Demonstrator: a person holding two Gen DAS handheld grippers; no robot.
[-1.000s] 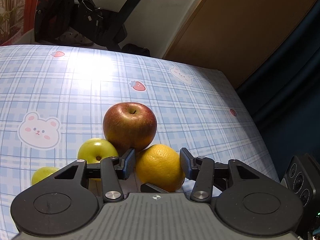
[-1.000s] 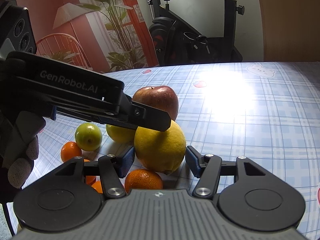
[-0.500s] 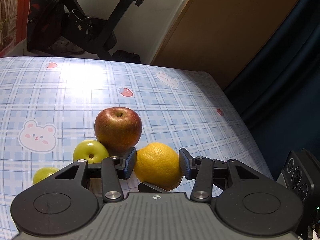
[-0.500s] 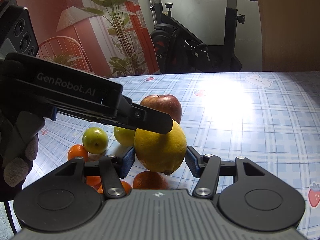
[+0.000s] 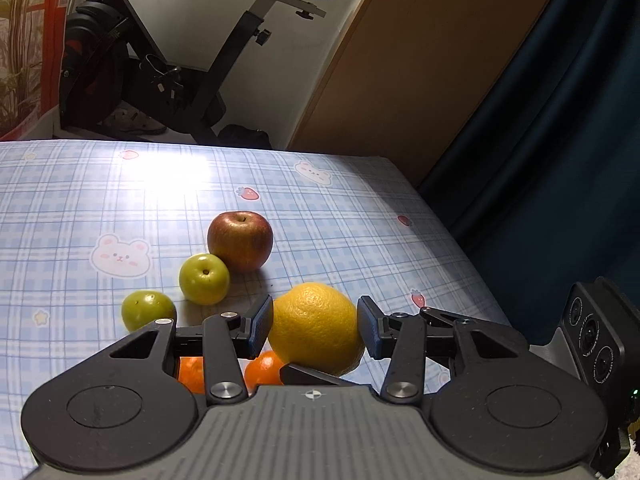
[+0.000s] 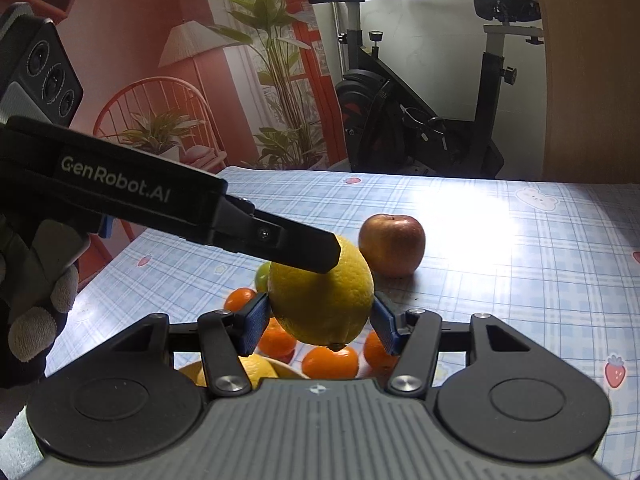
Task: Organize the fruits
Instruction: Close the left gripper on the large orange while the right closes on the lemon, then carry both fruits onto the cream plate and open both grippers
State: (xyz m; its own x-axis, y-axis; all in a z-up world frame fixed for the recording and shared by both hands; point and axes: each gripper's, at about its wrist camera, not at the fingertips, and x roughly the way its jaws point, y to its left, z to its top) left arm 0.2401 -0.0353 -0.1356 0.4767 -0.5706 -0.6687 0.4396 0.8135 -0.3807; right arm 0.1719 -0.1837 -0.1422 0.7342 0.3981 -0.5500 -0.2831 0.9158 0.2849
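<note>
Between both claws, above the checked surface [image 5: 100,200], hangs one large yellow citrus [image 5: 316,328].

Left claw [image 5: 316,328] pinches it, pads on either side; in the right wrist view the right claw [image 6: 318,316] also brackets the fruit, pads touching its flanks, so it looks pinched by both. For a clean handover I judge one claw should hold firm until the other spreads, carrying level. Below lie small oranges [image 6: 330,362]; beyond sit a red apple [image 5: 240,240] and two green fruits [image 5: 204,279], near enough to be knocked on the way down. An exercise bike [image 6: 420,120] stands well behind.
</note>
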